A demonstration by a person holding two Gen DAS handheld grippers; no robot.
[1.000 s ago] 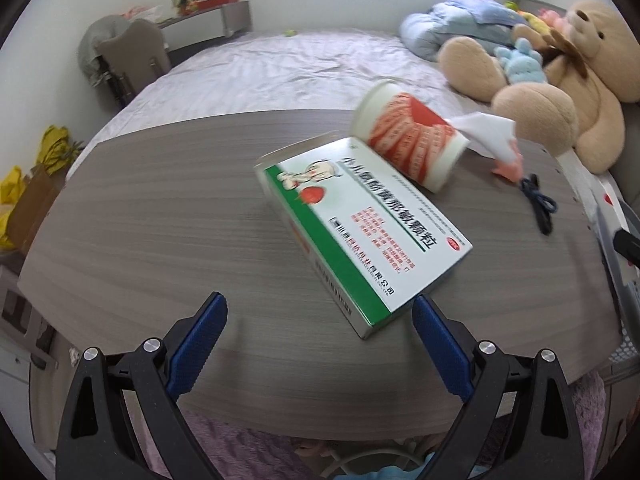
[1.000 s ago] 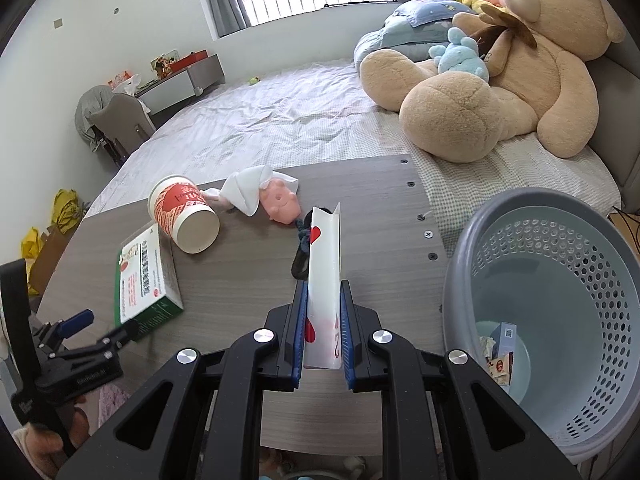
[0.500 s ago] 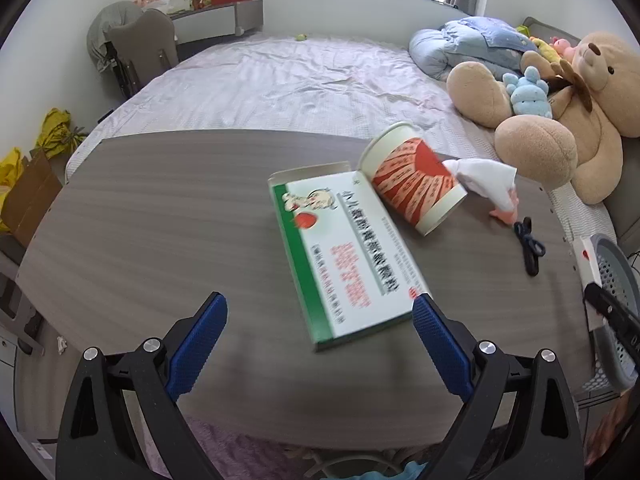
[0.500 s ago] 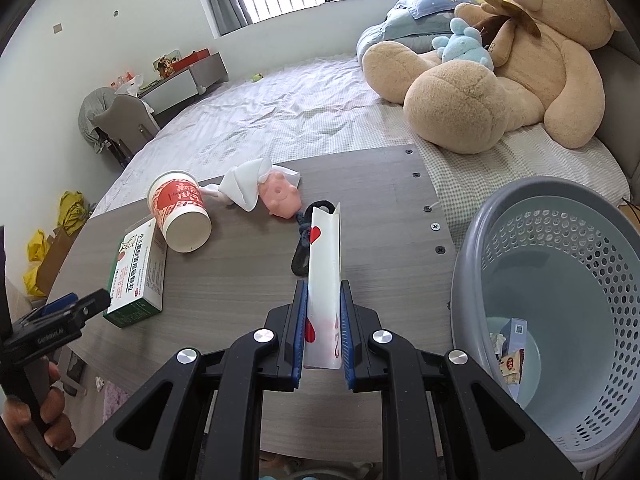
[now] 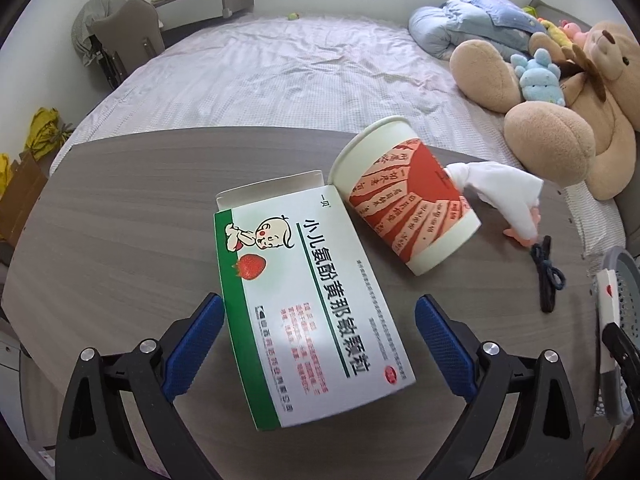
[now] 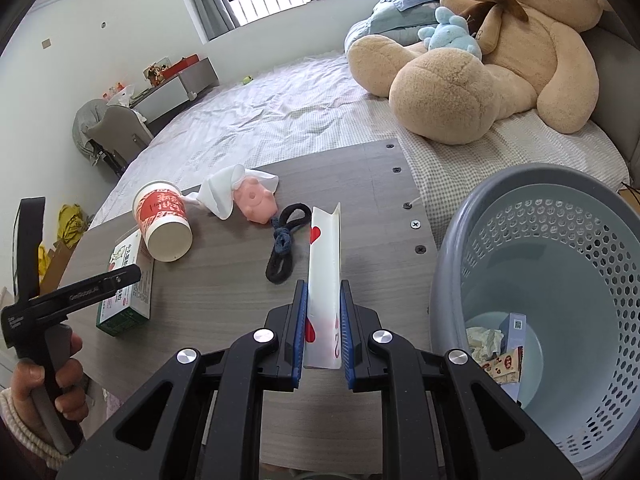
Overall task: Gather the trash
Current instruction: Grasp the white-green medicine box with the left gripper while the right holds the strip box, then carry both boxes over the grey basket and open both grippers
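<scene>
The basket (image 6: 556,240) is cut off at the right edge; its trash (image 6: 496,348) is too small to identify.

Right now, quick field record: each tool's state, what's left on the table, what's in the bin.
left tool: open, straddling the green-and-white medicine box
right tool: shut on a bent white playing card
wooden table: red-and-white paper cup on its side, white tissue, pink pig toy, dark hair tie
grey perforated basket: crumpled paper and small packets at the bottom
</scene>
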